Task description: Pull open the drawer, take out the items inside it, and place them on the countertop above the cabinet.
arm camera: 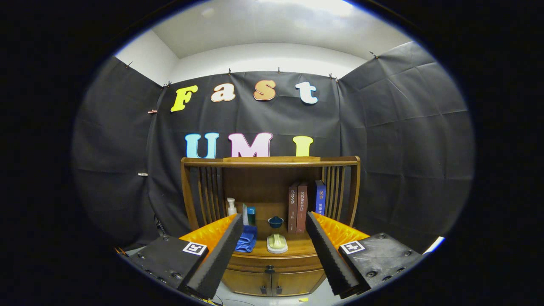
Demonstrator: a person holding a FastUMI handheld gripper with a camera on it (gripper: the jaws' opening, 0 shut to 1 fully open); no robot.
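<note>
the tongs (274, 250) are hanging spread wide in front of the cabinet (272, 280), two foam-lined fingers (221, 255) pinching nothing. between them one drawer (272, 267) is sitting shut under the countertop (297, 246), a curved band of brown wood with one dark knob (270, 269) at its middle. below it two small doors (272, 284) are showing, each with a dark handle. on the countertop three books (304, 206) are standing upright toward the right edge, one pump bottle (231, 207) and one teal box (251, 216) toward the left, one blue cloth (246, 239) by the left finger, one small blue bowl (275, 221) at the back, and one pale sponge (276, 243) near the front edge.
</note>
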